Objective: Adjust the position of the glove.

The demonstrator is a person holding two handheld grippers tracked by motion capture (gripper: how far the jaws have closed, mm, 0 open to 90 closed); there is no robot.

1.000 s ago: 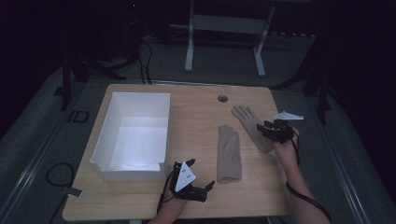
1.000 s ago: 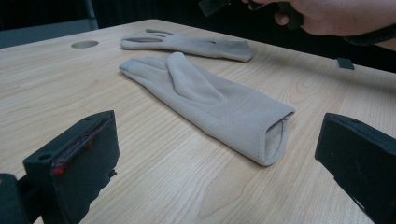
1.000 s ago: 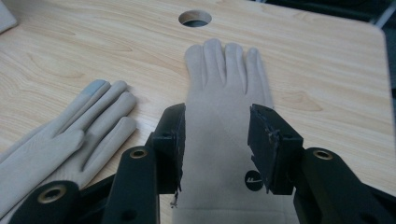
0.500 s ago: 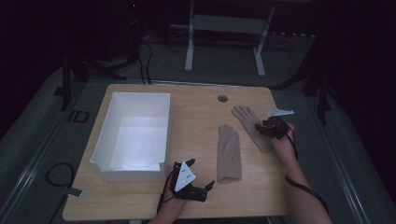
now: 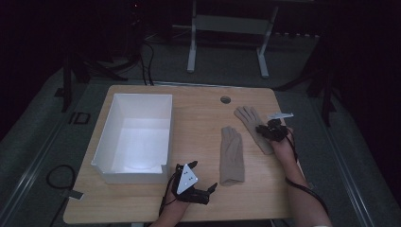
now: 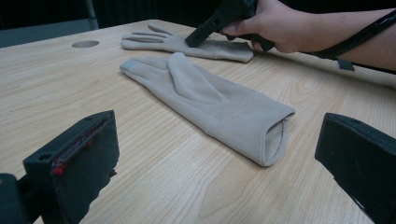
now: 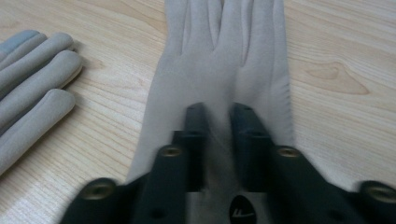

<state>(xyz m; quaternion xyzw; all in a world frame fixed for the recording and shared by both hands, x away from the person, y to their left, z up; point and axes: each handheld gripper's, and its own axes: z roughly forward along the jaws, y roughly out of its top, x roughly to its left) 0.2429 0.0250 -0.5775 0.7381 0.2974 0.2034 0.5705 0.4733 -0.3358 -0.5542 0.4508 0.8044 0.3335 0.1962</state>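
Pickup is the step: my right gripper (image 7: 218,116) has just been closing its jaws, pinching the far beige fabric glove (image 5: 253,126) at the wooden worktop's (image 5: 198,118) three o'clock (left gripper (image 5: 208,191) gapes, idle). Next I'd lift it toward the white open box (image 5: 137,137), I reckon.

Dark room, grey floor (image 5: 42,156), white metal stand (image 5: 227,28) behind wooden table (image 5: 198,118)

A white box (image 5: 137,135), open on top, stands on the left half of the table (image 5: 198,208), its near wall close to the front edge. A round hole (image 5: 225,100) sits in the tabletop by the far edge, near its middle. Beyond the table a white frame (image 5: 227,28) stands on the grey floor (image 5: 42,142)
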